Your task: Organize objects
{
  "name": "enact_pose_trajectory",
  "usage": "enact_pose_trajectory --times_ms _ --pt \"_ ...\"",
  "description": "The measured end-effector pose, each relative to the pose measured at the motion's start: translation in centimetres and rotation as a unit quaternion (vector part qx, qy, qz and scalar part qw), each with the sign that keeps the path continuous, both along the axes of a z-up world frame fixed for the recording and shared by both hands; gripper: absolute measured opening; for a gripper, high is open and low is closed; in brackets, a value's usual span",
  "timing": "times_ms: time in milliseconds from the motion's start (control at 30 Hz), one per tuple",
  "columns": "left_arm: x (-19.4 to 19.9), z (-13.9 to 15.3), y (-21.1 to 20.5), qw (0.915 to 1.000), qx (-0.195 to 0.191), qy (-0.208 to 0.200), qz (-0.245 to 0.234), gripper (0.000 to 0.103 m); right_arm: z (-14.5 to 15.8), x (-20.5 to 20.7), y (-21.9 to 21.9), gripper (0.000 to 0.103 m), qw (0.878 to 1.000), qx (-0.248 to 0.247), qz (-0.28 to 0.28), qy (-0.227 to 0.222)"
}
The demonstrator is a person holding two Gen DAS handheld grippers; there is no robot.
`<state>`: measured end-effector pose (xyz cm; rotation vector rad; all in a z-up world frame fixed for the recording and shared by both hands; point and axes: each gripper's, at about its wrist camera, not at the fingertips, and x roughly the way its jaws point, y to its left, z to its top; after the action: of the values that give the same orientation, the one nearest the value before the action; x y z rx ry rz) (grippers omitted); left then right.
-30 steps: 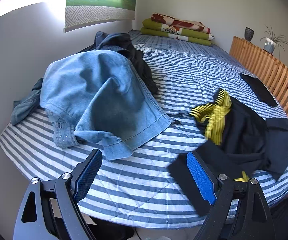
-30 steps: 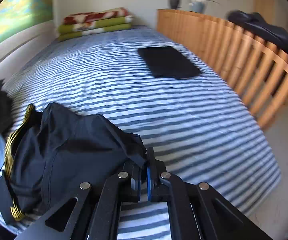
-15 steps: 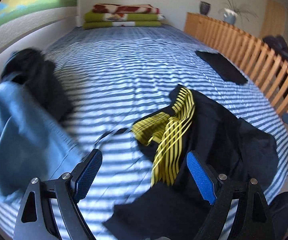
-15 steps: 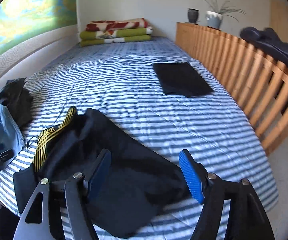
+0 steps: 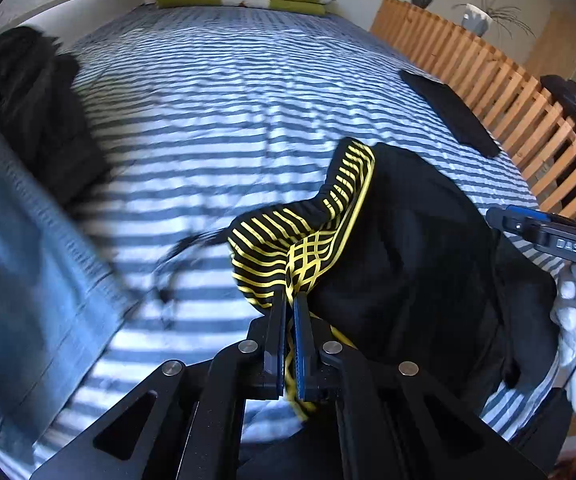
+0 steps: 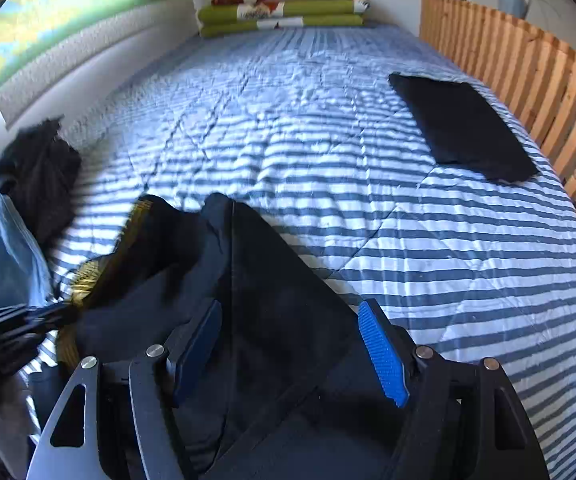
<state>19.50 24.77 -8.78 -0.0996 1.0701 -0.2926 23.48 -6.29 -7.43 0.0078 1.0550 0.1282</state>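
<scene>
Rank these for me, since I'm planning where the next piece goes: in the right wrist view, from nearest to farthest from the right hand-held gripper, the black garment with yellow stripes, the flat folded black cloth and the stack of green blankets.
1. Black garment with yellow stripes: between the open fingers of the right hand-held gripper.
2. Folded black cloth: mid-bed, right, near the wooden slats.
3. Green blankets: far end, against the wall.

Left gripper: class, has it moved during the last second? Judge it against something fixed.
Yes. The left gripper has swung right, away from the jeans, and shut on the yellow-striped waistband; the wooden rail now looms larger.
</scene>
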Motion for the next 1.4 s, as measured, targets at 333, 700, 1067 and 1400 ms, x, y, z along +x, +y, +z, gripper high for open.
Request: enact_pose_trajectory --times_ms 333,700,1067,1400 --pt "-7.5 -0.8 7.3 0.9980 -0.032 0.051 0.019 0.007 -3.6 -5.4 4.2 0.067 0.984 -0.011 0.143 0.107" --pt "1.9 -0.3 7.1 0.9966 -0.024 0.046 0.064 0.075 0.2 3.8 0.1 0.067 0.997 0.047 0.039 0.049" --pt "2.5 0.8 6.7 0.9973 -0.063 0.017 0.032 0.001 -1.4 4.2 2.1 0.007 0.985 0.118 0.064 0.103" --pt "-10.0 3.5 6.7 0.9980 -0.044 -0.008 -0.046 0.001 1.2 -10.7 2.8 0.007 0.987 0.069 0.126 0.072"
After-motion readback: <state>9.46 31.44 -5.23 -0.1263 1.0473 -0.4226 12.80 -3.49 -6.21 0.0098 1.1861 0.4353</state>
